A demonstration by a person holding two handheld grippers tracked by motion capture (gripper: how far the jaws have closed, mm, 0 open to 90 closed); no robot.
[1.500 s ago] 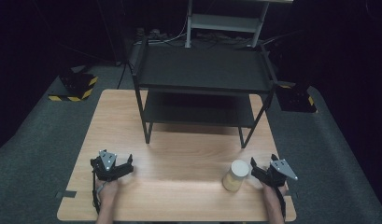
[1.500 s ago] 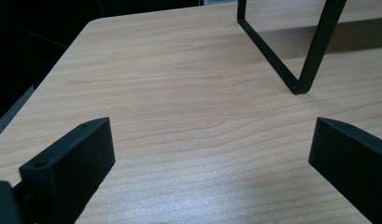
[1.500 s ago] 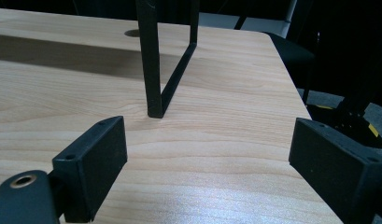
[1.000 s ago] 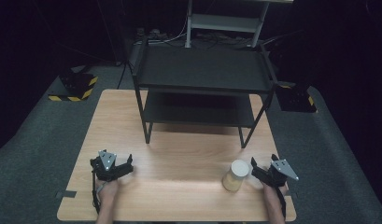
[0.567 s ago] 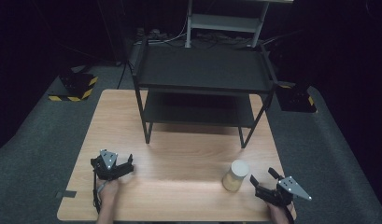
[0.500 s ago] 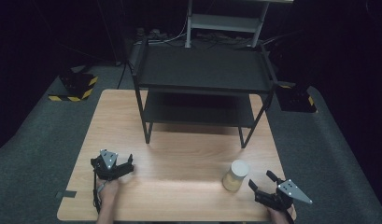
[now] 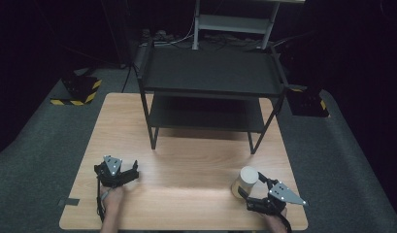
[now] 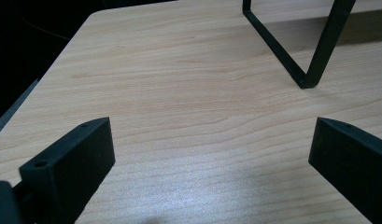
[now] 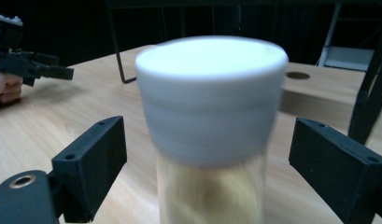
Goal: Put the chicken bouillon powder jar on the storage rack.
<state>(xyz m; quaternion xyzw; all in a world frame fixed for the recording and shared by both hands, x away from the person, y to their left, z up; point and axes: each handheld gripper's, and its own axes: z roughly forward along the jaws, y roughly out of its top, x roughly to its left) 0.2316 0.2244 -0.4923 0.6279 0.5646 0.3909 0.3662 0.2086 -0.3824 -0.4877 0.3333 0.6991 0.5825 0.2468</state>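
Note:
A clear jar (image 7: 245,181) with a white lid and yellowish contents stands upright on the wooden table (image 7: 191,165), near its front right. My right gripper (image 7: 253,187) points at the jar from the front right, open, with one jaw on each side of it. In the right gripper view the jar (image 9: 212,121) stands close up between the wide-apart jaws of that gripper (image 9: 207,154), and neither jaw touches it. My left gripper (image 7: 135,171) rests at the front left, open and empty. In the left gripper view my left gripper (image 8: 212,154) has bare wood between its jaws.
A black two-tier metal rack (image 7: 210,73) stands on the back half of the table, and one of its legs (image 8: 319,51) is ahead of the left gripper. The left gripper (image 9: 44,70) and the hand holding it lie far left in the right gripper view. Dark carpet surrounds the table.
My right gripper drew back toward the table's front edge, turned, and came in at the jar from the front right. The jar and the left gripper stayed put.

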